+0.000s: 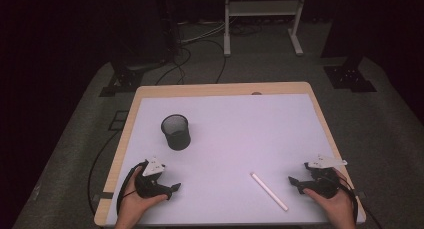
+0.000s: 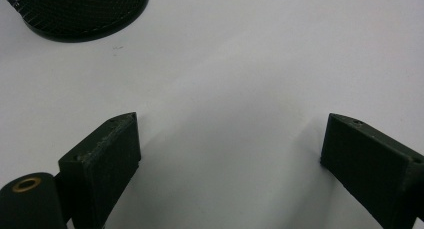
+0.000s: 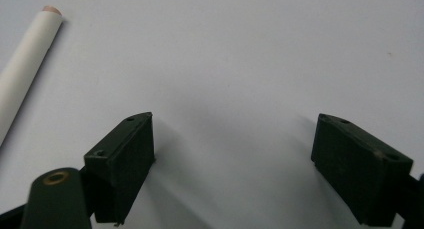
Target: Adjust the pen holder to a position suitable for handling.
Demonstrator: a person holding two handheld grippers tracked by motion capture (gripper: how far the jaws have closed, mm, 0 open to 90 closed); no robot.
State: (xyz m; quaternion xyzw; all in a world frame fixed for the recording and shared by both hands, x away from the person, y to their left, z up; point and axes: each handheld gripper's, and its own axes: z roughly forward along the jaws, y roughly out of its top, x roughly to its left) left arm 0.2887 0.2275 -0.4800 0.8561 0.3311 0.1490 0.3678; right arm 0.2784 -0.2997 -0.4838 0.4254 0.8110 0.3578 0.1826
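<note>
A black mesh cup [image 1: 176, 131] stands upright on the white table [image 1: 235, 124], left of centre. A white stick [image 1: 269, 191] lies flat near the front, right of centre. My left gripper [image 1: 172, 189] rests on the table in front of the cup, open and holding nothing. In the left gripper view its jaws stand wide apart [image 2: 227, 154] and the cup's base [image 2: 80, 11] is at the top left. My right gripper [image 1: 295, 181] rests just right of the stick, open and holding nothing. Beyond its spread jaws [image 3: 232, 154], the stick's end [image 3: 25, 64] lies at the upper left.
The table has a wooden rim [image 1: 225, 88] and stands on grey carpet. Behind it are a white frame's legs [image 1: 227, 34], black stands [image 1: 130, 74] and cables on the floor [image 1: 195, 54]. A cable [image 1: 97, 164] hangs down the table's left side.
</note>
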